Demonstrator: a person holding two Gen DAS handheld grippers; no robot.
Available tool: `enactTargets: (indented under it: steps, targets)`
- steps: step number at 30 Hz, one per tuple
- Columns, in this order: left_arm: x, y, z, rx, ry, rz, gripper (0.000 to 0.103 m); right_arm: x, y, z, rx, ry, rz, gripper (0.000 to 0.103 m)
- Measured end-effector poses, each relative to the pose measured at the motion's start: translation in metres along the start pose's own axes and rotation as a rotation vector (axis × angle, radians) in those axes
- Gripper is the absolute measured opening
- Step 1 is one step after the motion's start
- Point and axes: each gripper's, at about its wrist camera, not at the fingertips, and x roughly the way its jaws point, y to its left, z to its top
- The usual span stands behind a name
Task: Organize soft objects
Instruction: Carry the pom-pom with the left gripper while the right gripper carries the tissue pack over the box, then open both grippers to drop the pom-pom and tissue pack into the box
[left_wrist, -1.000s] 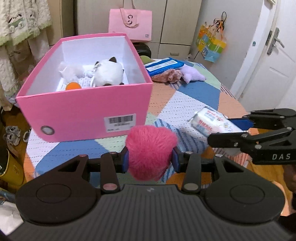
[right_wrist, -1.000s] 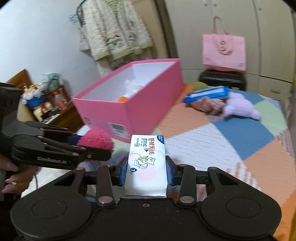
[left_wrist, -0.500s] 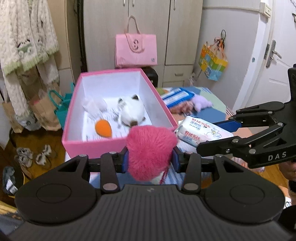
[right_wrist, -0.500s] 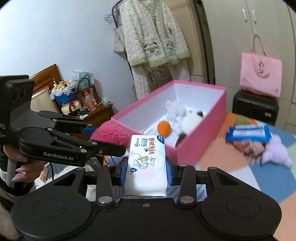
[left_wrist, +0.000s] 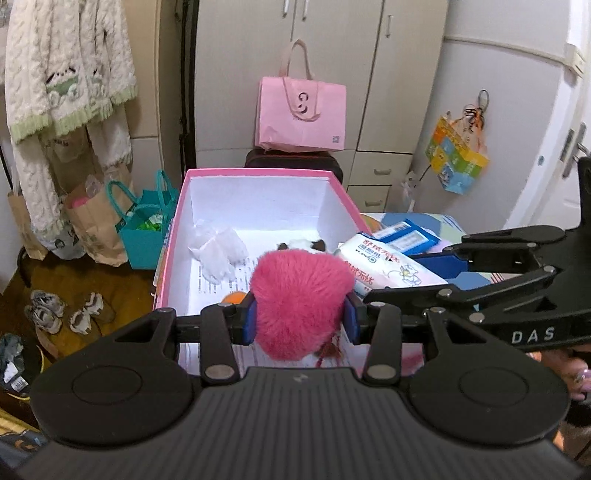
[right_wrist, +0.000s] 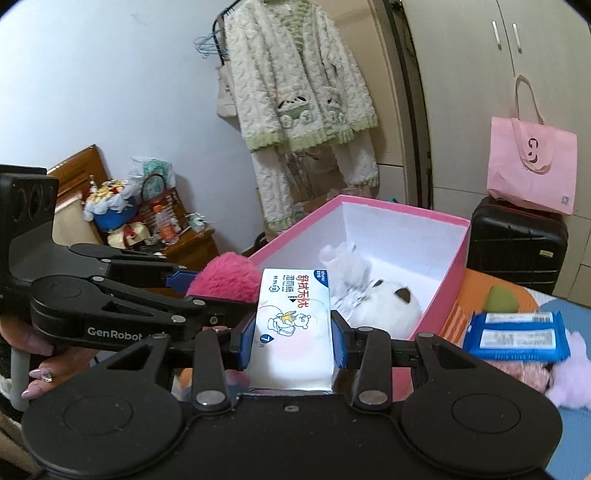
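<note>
We are holding a fluffy pink pompom (left_wrist: 299, 299) at the lower centre of the left wrist view, pinched between the left tongs (left_wrist: 299, 319), and a white pack of wet tissues (right_wrist: 291, 325) at the centre of the right wrist view, squeezed by the right tongs (right_wrist: 291, 341). Both are hanging over the near end of the pink box (left_wrist: 177, 206), which is filling the middle of each frame. Inside it a white plush cat (right_wrist: 384, 306), crumpled white tissue (left_wrist: 218, 251) and a small orange toy (left_wrist: 234, 297) are already lying, so part of the sorting is looking done. Left outside, at the right edge of the right wrist view, a blue wipes pack (right_wrist: 517, 336), a lilac plush (right_wrist: 569, 384) and a pinkish-brown plush (right_wrist: 524, 376) are waiting on the patchwork table (right_wrist: 576, 417). We are judging the task roughly halfway, with two drops pending.

Against the frame a second back, we are seeing the box from higher and closer: then its barcoded front wall was facing the left camera and the pompom was hanging in front of it; now we are looking down into the interior. Both grips are unchanged.
</note>
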Motion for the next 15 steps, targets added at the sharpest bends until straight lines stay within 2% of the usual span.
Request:
enactTargets:
  steps: [7, 12, 15]
  targets:
    - [0.044, 0.023, 0.018, -0.027, 0.034, 0.045, 0.043, 0.047, -0.026, 0.021, 0.046, 0.055, -0.021, 0.046]
    - [0.068, 0.038, 0.033, -0.030, 0.043, 0.089, 0.043, 0.074, -0.045, 0.032, 0.098, 0.090, -0.001, 0.046]
    - [0.077, 0.041, 0.036, -0.028, 0.021, 0.148, 0.043, 0.087, -0.051, 0.032, 0.114, 0.115, 0.007, 0.046]
